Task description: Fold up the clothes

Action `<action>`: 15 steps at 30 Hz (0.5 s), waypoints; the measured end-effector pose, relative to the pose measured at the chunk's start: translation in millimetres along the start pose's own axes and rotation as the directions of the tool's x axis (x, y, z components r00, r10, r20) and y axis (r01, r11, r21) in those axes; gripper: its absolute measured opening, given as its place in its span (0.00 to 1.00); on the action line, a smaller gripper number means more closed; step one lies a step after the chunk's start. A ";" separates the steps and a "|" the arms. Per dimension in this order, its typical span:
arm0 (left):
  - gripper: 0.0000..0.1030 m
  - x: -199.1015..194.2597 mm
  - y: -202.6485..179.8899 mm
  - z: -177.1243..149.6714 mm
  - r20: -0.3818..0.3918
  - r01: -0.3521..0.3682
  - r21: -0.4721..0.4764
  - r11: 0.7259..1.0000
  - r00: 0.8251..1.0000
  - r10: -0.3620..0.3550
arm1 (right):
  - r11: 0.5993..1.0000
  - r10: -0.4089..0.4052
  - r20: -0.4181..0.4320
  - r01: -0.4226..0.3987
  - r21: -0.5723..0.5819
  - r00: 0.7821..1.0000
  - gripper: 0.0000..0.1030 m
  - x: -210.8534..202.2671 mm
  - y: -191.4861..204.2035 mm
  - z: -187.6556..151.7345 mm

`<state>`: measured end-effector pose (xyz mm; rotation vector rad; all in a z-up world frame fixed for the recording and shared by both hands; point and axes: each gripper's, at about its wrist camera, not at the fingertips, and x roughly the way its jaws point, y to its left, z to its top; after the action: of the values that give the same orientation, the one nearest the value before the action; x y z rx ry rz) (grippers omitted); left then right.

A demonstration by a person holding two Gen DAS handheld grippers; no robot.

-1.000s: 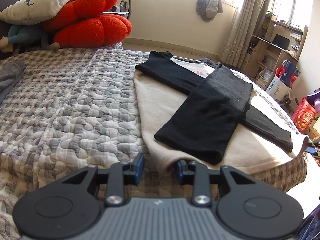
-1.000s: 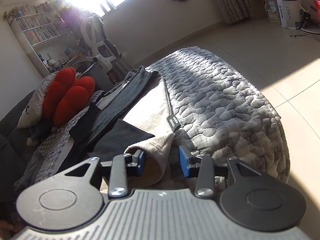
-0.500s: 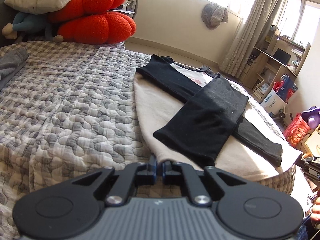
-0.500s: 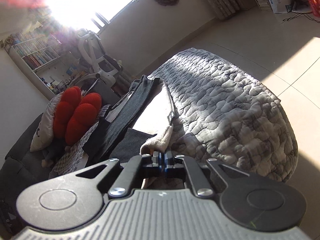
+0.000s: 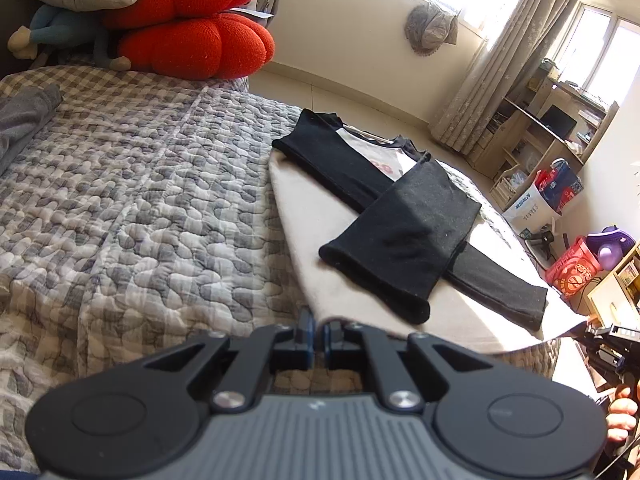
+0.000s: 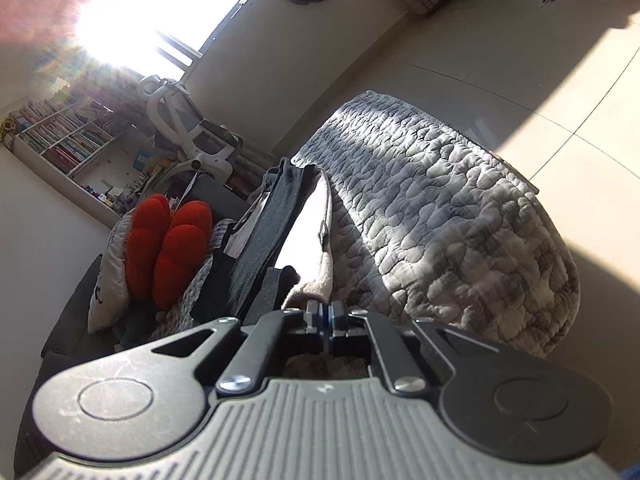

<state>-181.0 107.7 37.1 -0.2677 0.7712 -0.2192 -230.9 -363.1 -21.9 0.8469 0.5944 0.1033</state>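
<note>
Across the bed's grey quilt (image 5: 132,200) lies the shirt (image 5: 320,232), a cream body with black sleeves, spread flat toward the mattress's far-side edge. Its long axis runs from the hem nearest the cameras away to the collar (image 5: 384,142), which points toward the window wall. One black sleeve (image 5: 404,240) is folded across the chest; the other crosses beneath it and points out toward the right-hand edge of the bed. Red cushions (image 5: 192,28) sit well apart at the headboard end.

Both jaws are clenched on the hem: the left gripper (image 5: 316,334) pinches the cream fabric at the near left corner, and the right gripper (image 6: 327,314) holds the other corner, where the cloth bunches up out of its pads — each grip looks shallow, only a little hem caught.

My judgement is that the bottom-to-collar fold is about to begin. The risks come from that thin bite: if either corner slips as the hem is carried over, the fold will land skewed. Uneven lift between the two hands would twist the body off its axis, and dragging rather than raising the hem could pull the crossed sleeves loose — or tug the whole shirt toward the mattress edge.
</note>
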 end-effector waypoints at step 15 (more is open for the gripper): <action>0.04 9.3 -3.5 -17.2 -0.006 -0.092 0.122 0.988 0.996 0.093 | 0.988 -0.064 0.014 0.065 -0.141 0.998 0.04 -2.2 1.7 -9.0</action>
<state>-187.1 98.9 20.3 -0.1147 0.7773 -0.1794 -237.3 -356.6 -24.2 0.6895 0.5984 0.0814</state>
